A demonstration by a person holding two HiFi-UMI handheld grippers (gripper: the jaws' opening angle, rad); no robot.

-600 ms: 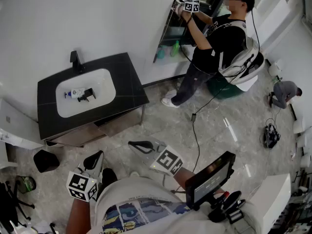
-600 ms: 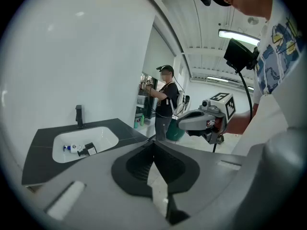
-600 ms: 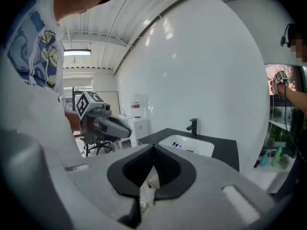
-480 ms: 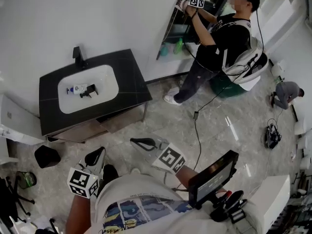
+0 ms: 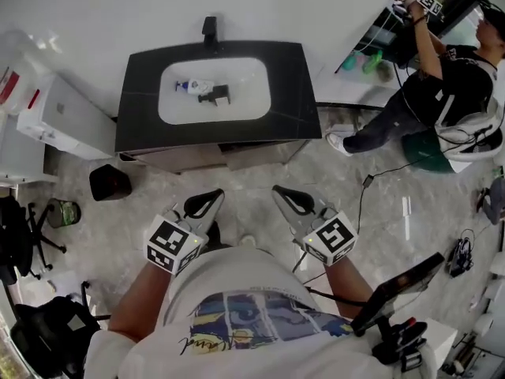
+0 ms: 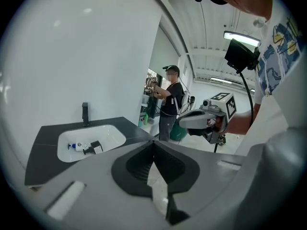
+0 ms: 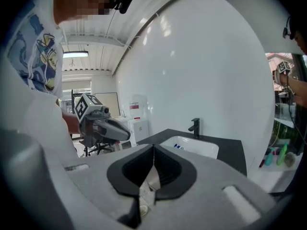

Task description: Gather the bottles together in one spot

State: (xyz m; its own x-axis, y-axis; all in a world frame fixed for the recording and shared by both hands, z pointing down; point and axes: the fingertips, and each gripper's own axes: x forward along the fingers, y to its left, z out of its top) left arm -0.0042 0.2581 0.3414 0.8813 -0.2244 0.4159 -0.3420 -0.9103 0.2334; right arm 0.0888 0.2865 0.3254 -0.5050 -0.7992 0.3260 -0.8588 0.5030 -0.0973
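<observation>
A white bottle with a blue cap (image 5: pixel 192 86) lies on its side in the white basin (image 5: pixel 248 101) of the black counter. A black pump bottle (image 5: pixel 215 95) lies right beside it. Both also show small in the left gripper view, the white bottle (image 6: pixel 76 146) and the black bottle (image 6: pixel 92 148). My left gripper (image 5: pixel 213 196) and right gripper (image 5: pixel 281 192) hover side by side over the floor, well short of the counter, both shut with nothing held. The left gripper's (image 6: pixel 153 143) and the right gripper's (image 7: pixel 153 148) jaws meet in their own views.
A black faucet (image 5: pixel 209 28) stands behind the basin. A black bin (image 5: pixel 109 181) sits on the floor at the counter's left, beyond it a white cabinet (image 5: pixel 55 109). At the right another person (image 5: pixel 446 85) works at a shelf holding green bottles (image 5: pixel 371 60); a cable (image 5: pixel 364 181) trails across the floor.
The view has swung so the sink sits straight ahead at top centre. Both grippers have come up and forward, side by side, pointing toward the counter. The bottles have not moved.
</observation>
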